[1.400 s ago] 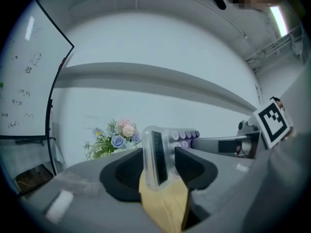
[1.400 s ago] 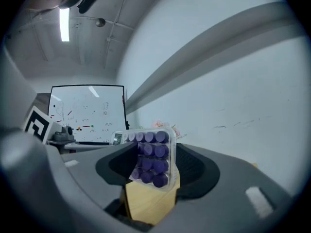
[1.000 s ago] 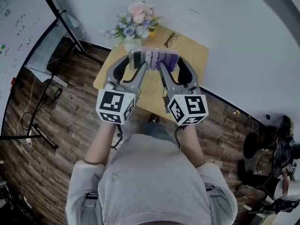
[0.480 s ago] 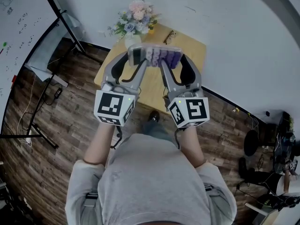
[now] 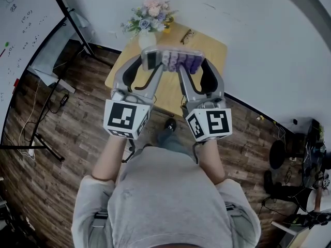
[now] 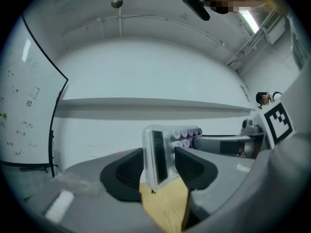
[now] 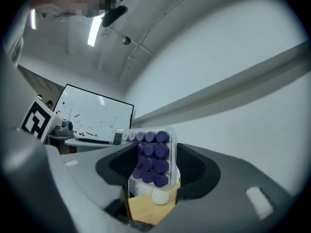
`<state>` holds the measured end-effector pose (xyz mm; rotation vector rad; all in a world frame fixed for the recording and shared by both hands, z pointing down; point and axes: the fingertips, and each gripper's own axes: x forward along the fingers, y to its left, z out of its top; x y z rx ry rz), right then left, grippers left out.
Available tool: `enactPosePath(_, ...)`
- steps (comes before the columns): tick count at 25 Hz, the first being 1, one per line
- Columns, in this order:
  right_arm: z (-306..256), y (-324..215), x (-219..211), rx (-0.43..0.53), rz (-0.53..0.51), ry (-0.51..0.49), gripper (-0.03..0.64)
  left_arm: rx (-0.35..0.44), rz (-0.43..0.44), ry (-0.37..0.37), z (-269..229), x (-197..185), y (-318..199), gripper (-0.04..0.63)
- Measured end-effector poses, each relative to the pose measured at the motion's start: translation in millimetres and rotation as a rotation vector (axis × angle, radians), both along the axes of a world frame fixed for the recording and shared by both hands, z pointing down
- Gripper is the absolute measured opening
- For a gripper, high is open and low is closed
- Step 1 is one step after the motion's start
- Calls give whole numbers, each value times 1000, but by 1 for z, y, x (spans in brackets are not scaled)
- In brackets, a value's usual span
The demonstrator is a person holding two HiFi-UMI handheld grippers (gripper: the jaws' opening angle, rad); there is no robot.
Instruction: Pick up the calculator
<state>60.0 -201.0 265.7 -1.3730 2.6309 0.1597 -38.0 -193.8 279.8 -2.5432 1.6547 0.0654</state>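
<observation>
Head view looks steeply down — both gripper views closely face the calculator [image 7: 154,154].

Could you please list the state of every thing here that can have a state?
Calculator: held above the table, gripped at both ends.
Left hand-held gripper: shut on the calculator's display end.
Right hand-held gripper: shut on the calculator's key end.
Vase: upright on the table, with flowers.
Glasses: lying on the table; folded or not, cannot tell.
</observation>
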Motion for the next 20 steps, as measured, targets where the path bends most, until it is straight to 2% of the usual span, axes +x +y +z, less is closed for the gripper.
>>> enactPosePath(20, -2, 22, -15, 5, -6, 13, 239, -1, -14, 6, -2, -15, 23, 209)
